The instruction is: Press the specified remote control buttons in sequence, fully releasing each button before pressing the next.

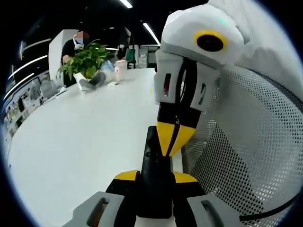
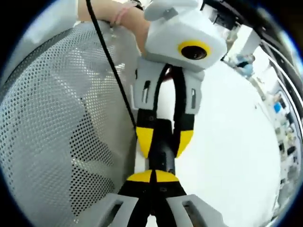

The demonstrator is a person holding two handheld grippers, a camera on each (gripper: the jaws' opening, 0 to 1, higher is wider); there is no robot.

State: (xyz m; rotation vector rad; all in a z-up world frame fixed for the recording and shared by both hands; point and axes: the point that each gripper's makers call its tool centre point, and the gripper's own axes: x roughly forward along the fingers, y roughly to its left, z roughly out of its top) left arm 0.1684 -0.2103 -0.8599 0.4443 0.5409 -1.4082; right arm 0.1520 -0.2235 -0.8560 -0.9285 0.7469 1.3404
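Observation:
A black remote control (image 1: 154,163) is clamped lengthwise between the yellow-tipped jaws of my left gripper (image 1: 155,176), which is shut on it just above the white table. My right gripper (image 1: 173,138) comes down from the upper right, its yellow tips closed together and resting on the remote's far end. In the right gripper view, my right gripper (image 2: 152,177) has its tips shut together against the remote (image 2: 164,157). The left gripper (image 2: 164,141) faces me there, gripping the remote from the other side. The buttons are hidden.
A white table (image 1: 85,132) stretches away, with a potted plant (image 1: 85,61), a white cup (image 1: 121,70) and a seated person (image 1: 75,45) at its far end. A white mesh chair back (image 1: 246,156) (image 2: 57,123) stands close beside the grippers. A black cable (image 2: 111,66) hangs past it.

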